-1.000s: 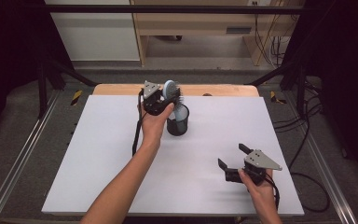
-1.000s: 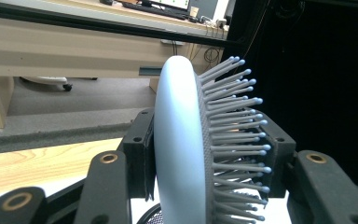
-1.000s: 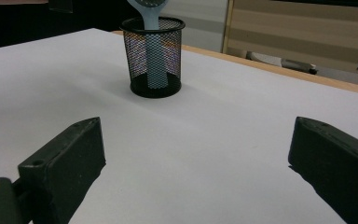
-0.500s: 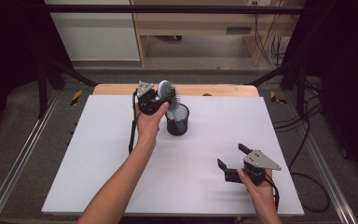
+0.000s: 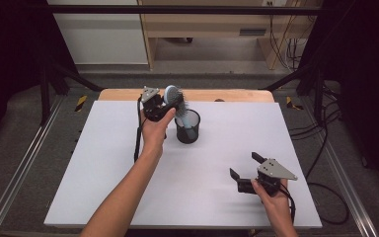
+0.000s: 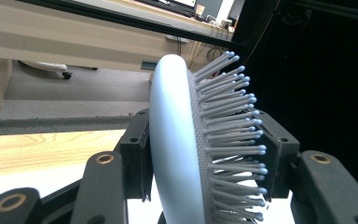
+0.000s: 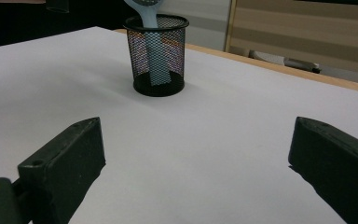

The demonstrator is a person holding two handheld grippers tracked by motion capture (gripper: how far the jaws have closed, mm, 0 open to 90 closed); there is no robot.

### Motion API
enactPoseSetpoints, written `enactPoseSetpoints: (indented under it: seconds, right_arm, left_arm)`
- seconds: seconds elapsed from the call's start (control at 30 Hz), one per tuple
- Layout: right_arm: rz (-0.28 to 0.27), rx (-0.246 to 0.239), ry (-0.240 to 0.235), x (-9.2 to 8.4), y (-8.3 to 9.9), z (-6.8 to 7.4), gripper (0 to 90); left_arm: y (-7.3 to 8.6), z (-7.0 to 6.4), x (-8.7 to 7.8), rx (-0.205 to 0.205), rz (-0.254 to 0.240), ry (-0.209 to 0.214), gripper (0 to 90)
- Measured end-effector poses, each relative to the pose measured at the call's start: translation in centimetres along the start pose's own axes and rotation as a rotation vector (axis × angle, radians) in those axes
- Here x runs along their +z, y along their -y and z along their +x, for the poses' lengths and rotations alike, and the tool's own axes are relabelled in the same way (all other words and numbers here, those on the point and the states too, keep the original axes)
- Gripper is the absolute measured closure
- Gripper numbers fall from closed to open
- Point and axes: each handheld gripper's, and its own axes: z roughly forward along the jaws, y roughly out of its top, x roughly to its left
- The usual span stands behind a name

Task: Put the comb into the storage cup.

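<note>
A hairbrush goes handle-down into a mesh cup.

The left tongs (image 5: 170,104) squeeze the head of the light blue hairbrush (image 5: 173,98) at the far side of the white surface (image 5: 103,168). Its handle sits inside the black mesh cup (image 5: 188,126). The right tongs (image 5: 246,167) are wide open and empty, near the right front.

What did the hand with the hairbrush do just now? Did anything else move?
The left gripper, shut on the hairbrush, drew back a little toward the table's left, tilting the brush while its handle stayed inside the mesh cup. The cup stayed put, and the right gripper kept still, open, near the front edge.
</note>
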Motion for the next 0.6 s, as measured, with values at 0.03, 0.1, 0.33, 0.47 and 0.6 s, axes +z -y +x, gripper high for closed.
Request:
enactPoseSetpoints:
  seconds: [0.03,0.1,0.33,0.47,0.6]
  right_arm:
    - [0.000,0.000,-0.001,0.0,0.0,0.0,3.7]
    - [0.000,-0.001,-0.001,0.0,0.0,0.0,3.7]
    - [0.002,-0.002,-0.003,0.1,0.0,0.1,3.7]
    - [0.003,-0.004,-0.004,0.1,0.0,0.1,3.7]
    - [0.003,-0.004,-0.006,0.1,0.0,0.1,3.7]
  left_arm:
    - [0.0,0.1,0.0,-0.004,-0.001,-0.001,47.0]
    - [0.0,0.2,0.0,-0.008,0.000,-0.003,46.8]
    - [0.1,0.9,-0.2,-0.030,0.001,-0.011,46.2]
    - [0.2,1.2,-0.3,-0.041,0.003,-0.014,45.8]
    - [0.2,1.3,-0.4,-0.042,0.003,-0.015,45.4]
